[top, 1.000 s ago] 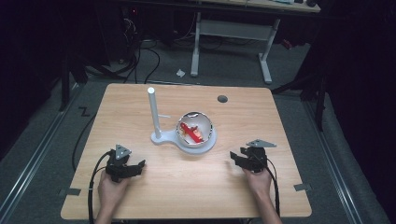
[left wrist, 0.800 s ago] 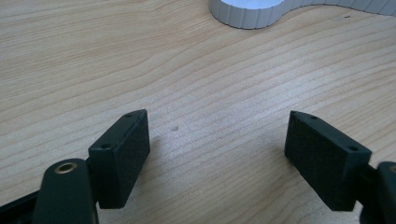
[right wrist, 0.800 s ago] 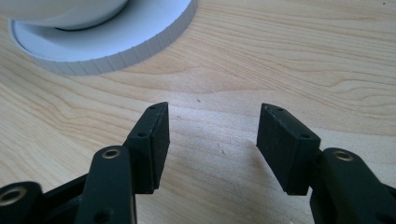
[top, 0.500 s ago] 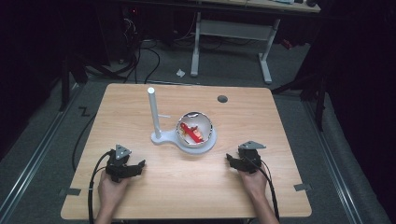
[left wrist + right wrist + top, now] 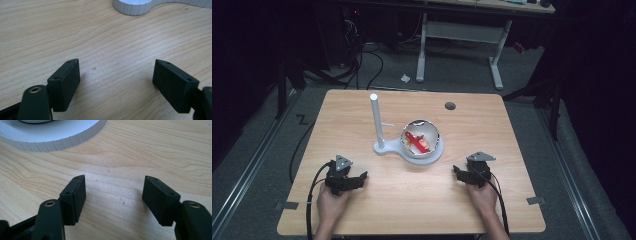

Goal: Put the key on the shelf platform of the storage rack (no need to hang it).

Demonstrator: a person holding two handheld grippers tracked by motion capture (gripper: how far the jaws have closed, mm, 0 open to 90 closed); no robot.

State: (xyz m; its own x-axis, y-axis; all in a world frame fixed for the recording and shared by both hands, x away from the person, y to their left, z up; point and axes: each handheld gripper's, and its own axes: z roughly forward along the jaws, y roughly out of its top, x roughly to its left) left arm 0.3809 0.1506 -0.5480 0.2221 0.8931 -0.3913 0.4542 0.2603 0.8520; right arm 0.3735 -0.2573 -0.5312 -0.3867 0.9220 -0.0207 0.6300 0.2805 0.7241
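In the right gripper view the right gripper's [image 5: 115, 195] black fingers [image 5: 75, 197] have just been opening and stand moderately apart over bare wood, nothing between them. The left gripper's [image 5: 116, 83] fingers [image 5: 66, 82] are spread wider, also empty. Both grippers rest low on the light wooden tabletop [image 5: 512, 130], near its front edge and well apart from each other. Between and beyond them sits the white ribbed stand with an upright post [image 5: 377, 120] and a round shiny bowl [image 5: 421, 142]. Small red pieces [image 5: 414, 141] lie inside it, too small to make out. Each gripper view cuts off the stand's base at the top edge.
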